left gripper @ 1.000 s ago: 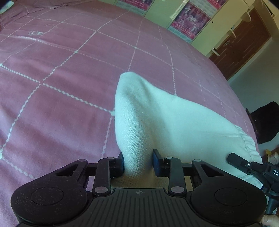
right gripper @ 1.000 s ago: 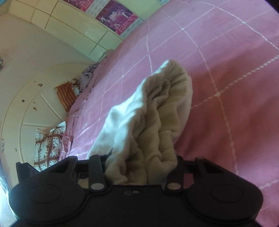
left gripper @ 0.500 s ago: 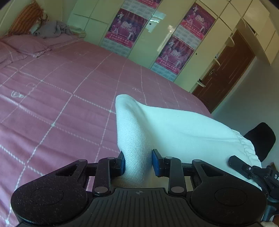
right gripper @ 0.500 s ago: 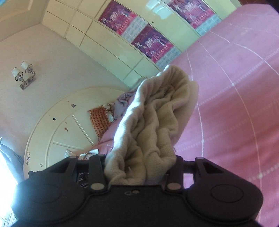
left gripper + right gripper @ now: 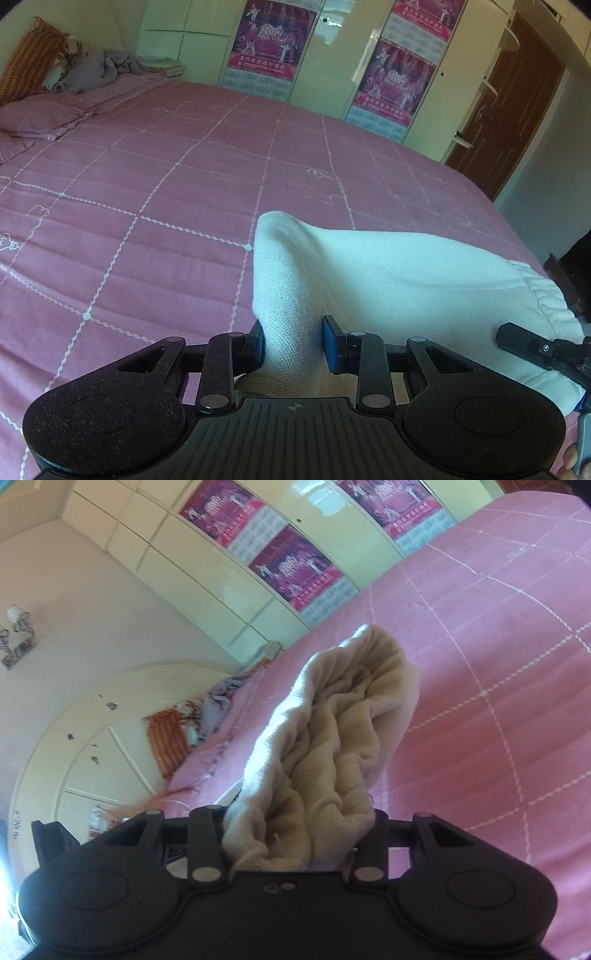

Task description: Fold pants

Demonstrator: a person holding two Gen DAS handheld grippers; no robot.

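Note:
The white knit pants hang between my two grippers above the pink bed. My left gripper is shut on a fold of the pants, and the cloth stretches away to the right, ending in a gathered elastic edge. My right gripper is shut on a thick bunch of the pants, which stands up crumpled in front of the lens and hides its fingertips. The tip of the right gripper shows at the right edge of the left wrist view.
A pink quilted bedspread with white grid stitching lies below. Pillows and a grey blanket are at the head of the bed. Wardrobe doors with purple calendars and a brown door stand beyond.
Both grippers have lifted and tilted up with the pants held, so the wardrobe and wall came into view. In the last half second the right gripper tipped back down toward the bed.

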